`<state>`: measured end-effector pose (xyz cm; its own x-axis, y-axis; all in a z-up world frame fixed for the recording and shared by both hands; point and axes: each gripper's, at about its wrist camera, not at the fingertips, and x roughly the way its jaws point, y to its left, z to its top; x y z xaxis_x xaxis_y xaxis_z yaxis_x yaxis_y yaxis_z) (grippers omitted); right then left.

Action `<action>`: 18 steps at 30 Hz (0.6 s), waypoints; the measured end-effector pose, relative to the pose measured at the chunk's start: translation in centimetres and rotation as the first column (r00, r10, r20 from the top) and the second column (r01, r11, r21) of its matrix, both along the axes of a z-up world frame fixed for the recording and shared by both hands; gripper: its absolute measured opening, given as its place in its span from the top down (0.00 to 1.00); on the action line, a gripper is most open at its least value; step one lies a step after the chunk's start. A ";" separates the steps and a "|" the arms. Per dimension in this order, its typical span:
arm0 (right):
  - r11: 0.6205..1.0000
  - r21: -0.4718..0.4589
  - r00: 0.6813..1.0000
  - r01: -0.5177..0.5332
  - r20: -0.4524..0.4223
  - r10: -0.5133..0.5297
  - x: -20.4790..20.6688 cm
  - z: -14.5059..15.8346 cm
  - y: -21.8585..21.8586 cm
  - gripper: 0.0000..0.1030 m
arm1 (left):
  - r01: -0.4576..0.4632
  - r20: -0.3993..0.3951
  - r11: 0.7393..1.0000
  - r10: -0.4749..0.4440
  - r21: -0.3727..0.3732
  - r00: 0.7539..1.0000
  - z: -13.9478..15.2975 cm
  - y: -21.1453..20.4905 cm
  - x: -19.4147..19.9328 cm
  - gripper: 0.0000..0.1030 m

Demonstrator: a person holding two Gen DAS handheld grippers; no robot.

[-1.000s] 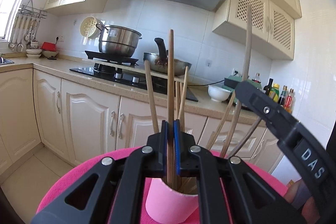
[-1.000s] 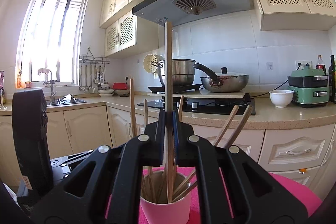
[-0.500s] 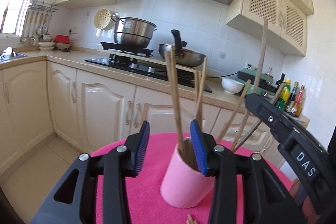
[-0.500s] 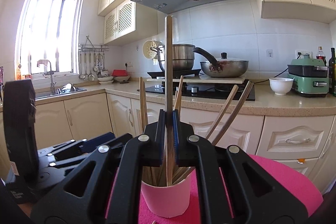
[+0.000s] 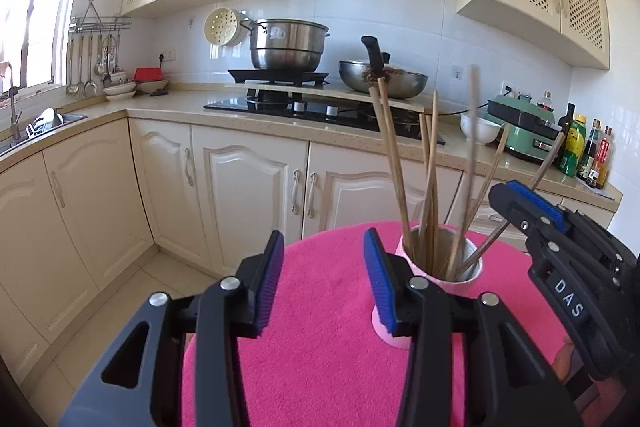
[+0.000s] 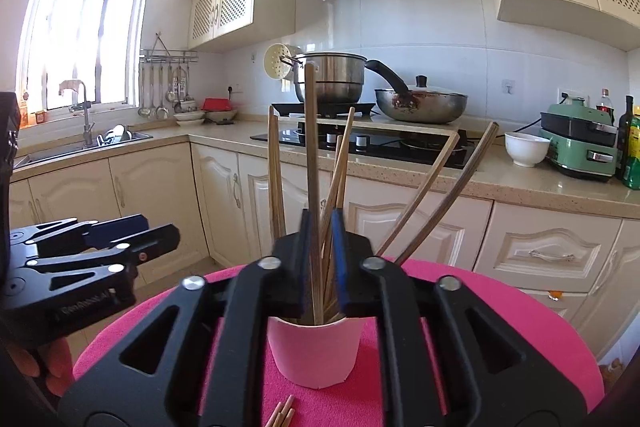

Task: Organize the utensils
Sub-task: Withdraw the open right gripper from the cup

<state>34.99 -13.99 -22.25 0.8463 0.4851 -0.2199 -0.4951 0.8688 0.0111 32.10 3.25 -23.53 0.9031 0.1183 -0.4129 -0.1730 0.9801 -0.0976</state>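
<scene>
A pink cup (image 5: 466,278) (image 6: 316,355) stands on the round table's pink cloth (image 5: 320,347) with several wooden chopsticks (image 5: 394,163) in it. My left gripper (image 5: 323,239) (image 6: 132,231) is open and empty, just left of the cup. My right gripper (image 6: 321,223) (image 5: 532,203) hovers over the cup's near rim, its jaws opening. A tall chopstick (image 6: 311,147) stands between them with its lower end in the cup, and the blue pads no longer clamp it.
Loose chopstick ends (image 6: 282,413) lie on the cloth in front of the cup. Behind the table run cream cabinets (image 5: 240,187) and a counter with a hob, a steel pot (image 5: 286,45) and a wok (image 6: 420,105). Bottles (image 5: 588,155) stand at the right, a sink (image 6: 80,143) at the left.
My left gripper let go of its chopstick, opened and drew away to the left of the cup. My right gripper's jaws have parted around the tall chopstick, which now sits slightly lower.
</scene>
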 end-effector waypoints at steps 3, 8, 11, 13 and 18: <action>1.000 -0.004 1.000 0.002 -0.003 -0.002 -0.9 0.9 0.1 0.59 | -0.008 -0.005 1.000 0.008 -0.015 1.000 0.7 0.6 -1.1 0.60; 1.000 -0.021 1.000 0.016 0.004 -0.016 -3.2 3.0 0.3 0.59 | 0.006 -0.013 1.000 -0.007 -0.030 1.000 2.8 1.1 -2.8 0.60; 0.999 -0.028 1.000 0.027 0.010 -0.027 -4.9 4.5 0.2 0.58 | 0.037 -0.014 0.999 -0.038 -0.032 0.999 4.2 0.9 -4.1 0.60; 0.999 -0.036 0.999 0.041 0.018 -0.040 -6.3 5.6 0.2 0.58 | 0.053 -0.020 0.998 -0.053 -0.034 0.998 5.2 0.8 -4.8 0.55; 0.997 -0.030 0.997 0.072 0.031 -0.071 -9.4 7.6 -0.3 0.56 | 0.077 0.007 0.996 -0.077 -0.043 0.997 7.3 0.5 -7.1 0.54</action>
<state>25.59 -14.30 -14.64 0.8849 0.4167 -0.2081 -0.4316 0.9016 -0.0297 25.02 3.73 -16.18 0.9110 0.0307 -0.4114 -0.0969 0.9853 -0.1410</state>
